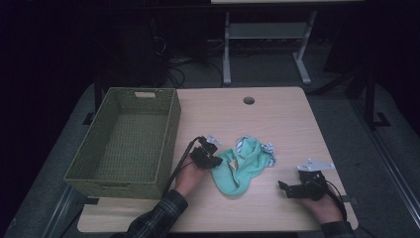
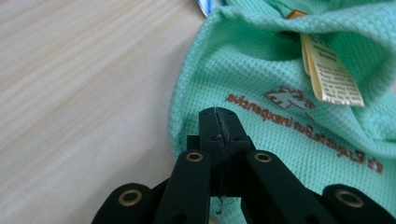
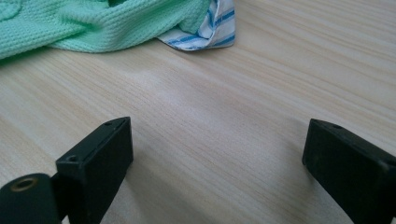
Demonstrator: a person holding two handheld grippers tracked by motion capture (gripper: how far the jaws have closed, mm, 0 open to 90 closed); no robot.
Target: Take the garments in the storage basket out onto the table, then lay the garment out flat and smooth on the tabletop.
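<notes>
A mint green knit garment (image 1: 240, 166) lies crumpled in the middle of the wooden table (image 1: 282, 119), with a blue-and-white striped cloth (image 1: 267, 148) tucked under its far side. My left gripper (image 1: 214, 161) is at the garment's left edge. In the left gripper view its jaws (image 2: 218, 116) are pressed together on the green fabric (image 2: 289, 70), just below brown printed lettering and a cream care label (image 2: 331, 70). My right gripper (image 1: 287, 190) rests low on the table right of the garment, open, with bare wood between its jaws (image 3: 217, 140). The garment (image 3: 70, 23) and striped cloth (image 3: 210, 32) lie beyond it.
A green woven basket (image 1: 171, 144) stands along the table's left side and holds nothing I can see. A round cable hole (image 1: 248, 100) sits near the far edge. Desk legs and cables stand on the dark floor behind.
</notes>
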